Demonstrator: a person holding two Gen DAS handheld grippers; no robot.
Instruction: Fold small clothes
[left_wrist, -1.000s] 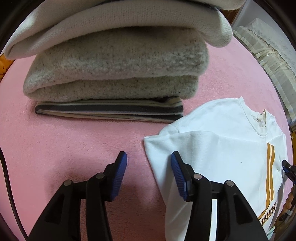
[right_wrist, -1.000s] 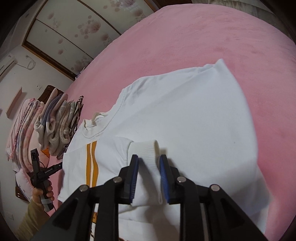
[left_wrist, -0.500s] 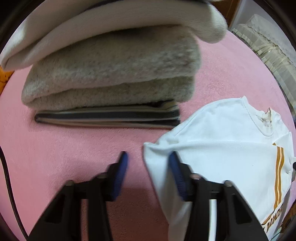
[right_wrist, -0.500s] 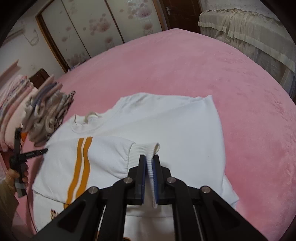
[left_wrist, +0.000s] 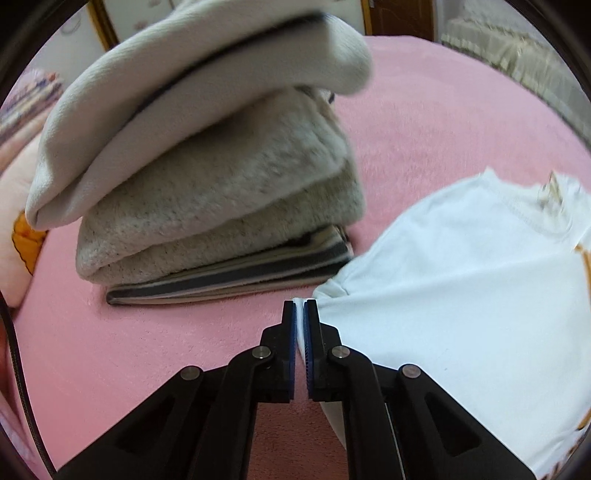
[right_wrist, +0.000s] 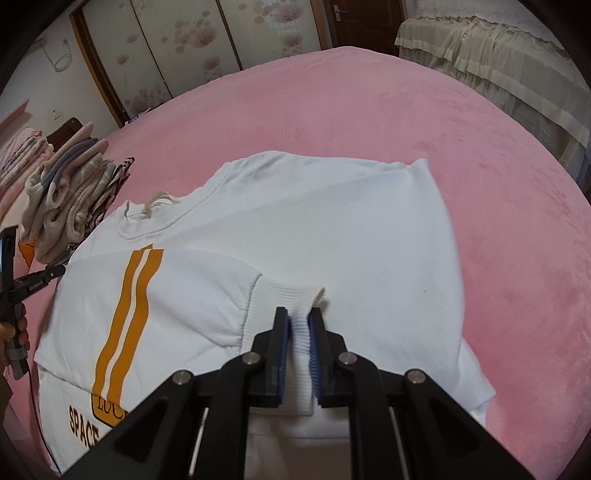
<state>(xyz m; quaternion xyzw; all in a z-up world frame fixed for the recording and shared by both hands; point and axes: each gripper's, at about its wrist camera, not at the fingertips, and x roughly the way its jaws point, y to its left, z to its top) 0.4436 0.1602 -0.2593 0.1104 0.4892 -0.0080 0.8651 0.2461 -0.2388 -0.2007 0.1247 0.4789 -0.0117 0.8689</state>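
The left gripper (left_wrist: 300, 306) is clamped on the edge of the white sweatshirt (right_wrist: 332, 229); the right gripper (right_wrist: 299, 315) has its ribbed cuff (right_wrist: 280, 295) between opening jaws. The sweatshirt lies on the pink bed (right_wrist: 369, 110) — folded stack (left_wrist: 221, 192) just beyond, open pink farther out.

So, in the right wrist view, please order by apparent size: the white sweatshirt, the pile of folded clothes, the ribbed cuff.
1. white sweatshirt
2. pile of folded clothes, though it lies farther from the camera, so it looks smaller than it is
3. ribbed cuff
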